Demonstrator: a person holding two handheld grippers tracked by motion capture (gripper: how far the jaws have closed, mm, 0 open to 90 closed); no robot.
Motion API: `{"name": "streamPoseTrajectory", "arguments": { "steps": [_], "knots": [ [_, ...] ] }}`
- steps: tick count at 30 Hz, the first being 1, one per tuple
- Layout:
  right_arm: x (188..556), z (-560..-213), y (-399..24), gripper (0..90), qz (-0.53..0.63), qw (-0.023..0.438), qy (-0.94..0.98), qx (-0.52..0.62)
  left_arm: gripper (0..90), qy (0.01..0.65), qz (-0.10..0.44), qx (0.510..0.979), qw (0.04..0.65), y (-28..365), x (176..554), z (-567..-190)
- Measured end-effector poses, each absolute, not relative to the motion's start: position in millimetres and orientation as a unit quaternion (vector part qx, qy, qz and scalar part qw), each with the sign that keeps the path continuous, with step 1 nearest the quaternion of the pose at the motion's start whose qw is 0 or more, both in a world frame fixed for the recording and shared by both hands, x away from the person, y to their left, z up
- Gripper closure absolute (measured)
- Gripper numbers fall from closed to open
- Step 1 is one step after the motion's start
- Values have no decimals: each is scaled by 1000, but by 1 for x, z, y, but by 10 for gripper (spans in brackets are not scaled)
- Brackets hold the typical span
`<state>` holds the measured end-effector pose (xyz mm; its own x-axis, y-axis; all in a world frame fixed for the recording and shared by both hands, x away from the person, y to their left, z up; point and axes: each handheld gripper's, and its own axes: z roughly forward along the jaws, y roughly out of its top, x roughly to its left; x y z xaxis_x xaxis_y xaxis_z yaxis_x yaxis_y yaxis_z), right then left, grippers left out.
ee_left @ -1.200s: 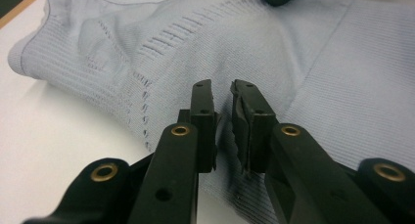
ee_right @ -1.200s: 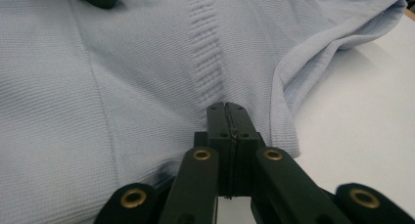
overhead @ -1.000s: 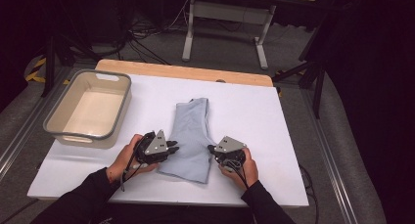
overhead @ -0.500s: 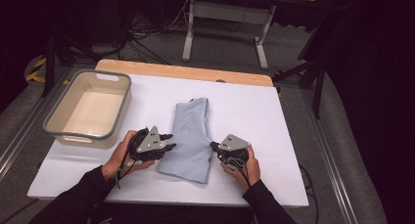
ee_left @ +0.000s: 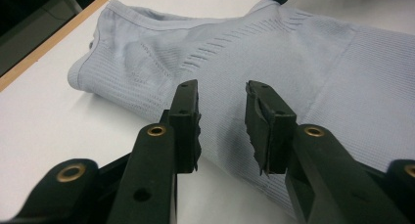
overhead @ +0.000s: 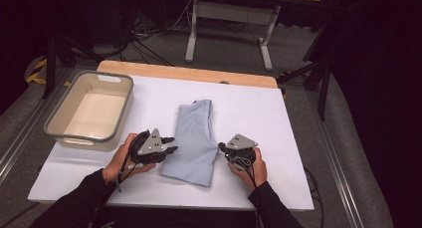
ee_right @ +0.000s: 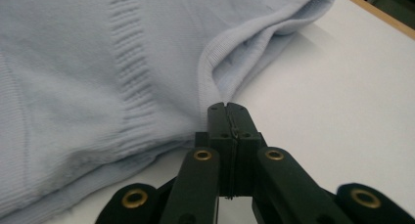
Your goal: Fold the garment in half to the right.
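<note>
Here, left tongs [ee_left: 222,131] spread at folded garment's [overhead: 193,138] left edge, right tongs [ee_right: 228,111] pressed together at right edge, bare table [overhead: 278,118] beyond.

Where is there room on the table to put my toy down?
Bare white table lies right of the folded light-blue knit garment, and between it and the grey plastic tub. It is crowded near the front, where the left gripper and right gripper flank the garment.

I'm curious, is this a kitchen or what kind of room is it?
Probably a lab or workshop, not a kitchen: a white work table with a folded garment, cables on the floor, and a metal desk frame behind.
</note>
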<state>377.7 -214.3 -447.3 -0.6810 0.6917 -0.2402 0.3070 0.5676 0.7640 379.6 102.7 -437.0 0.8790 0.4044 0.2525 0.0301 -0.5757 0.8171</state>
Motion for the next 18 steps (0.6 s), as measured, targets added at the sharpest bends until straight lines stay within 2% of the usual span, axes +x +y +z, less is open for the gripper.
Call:
{"name": "streamPoseTrajectory", "arguments": {
  "steps": [7, 9, 18],
  "knots": [
    [378, -444, -219, 894, 364, 276, 837, 303, 589, 130, 216, 859, 446, 106, 380, -435],
    [376, -441, -219, 869, 371, 280, 834, 298, 545, 135, 219, 857, 446, 108, 381, -435],
    [369, -429, -222, 776, 405, 299, 814, 291, 468, 139, 227, 852, 451, 114, 381, -431]
  ]
}}
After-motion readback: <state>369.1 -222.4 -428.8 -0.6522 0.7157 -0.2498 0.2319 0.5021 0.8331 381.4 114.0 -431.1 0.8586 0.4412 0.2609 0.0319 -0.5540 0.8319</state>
